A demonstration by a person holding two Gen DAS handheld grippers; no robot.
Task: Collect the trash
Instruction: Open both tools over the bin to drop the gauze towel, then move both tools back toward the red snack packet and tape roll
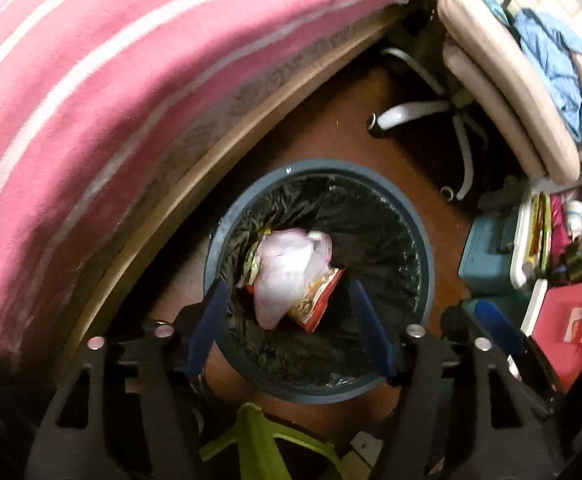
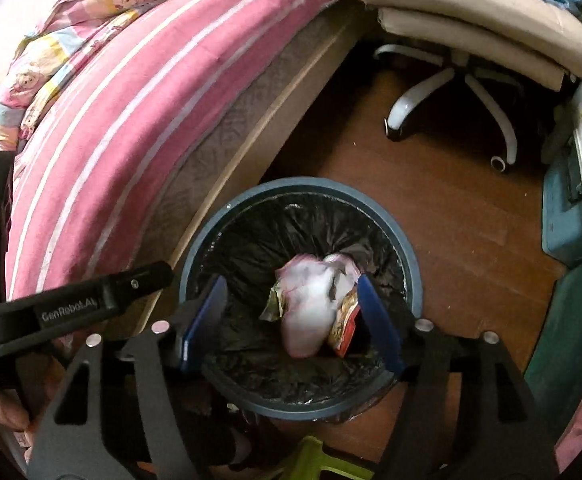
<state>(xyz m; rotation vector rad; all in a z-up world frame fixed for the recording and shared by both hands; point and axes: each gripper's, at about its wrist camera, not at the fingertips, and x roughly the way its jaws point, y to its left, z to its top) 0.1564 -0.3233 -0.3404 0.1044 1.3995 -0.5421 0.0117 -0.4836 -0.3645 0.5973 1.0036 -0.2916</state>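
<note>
Done: pale bag [image 1: 287,276] and snack wrapper [image 1: 317,300] lie inside bin [image 1: 425,240].
Tongs: left tongs [image 1: 289,292], right tongs [image 2: 291,292] apart, empty.
Left: probably little; floor litter unclear.

A brown wooden floor [image 2: 451,240] carries the lined trash bin [image 2: 413,276], an office chair [image 2: 463,76] and a teal box [image 2: 563,216].
</note>
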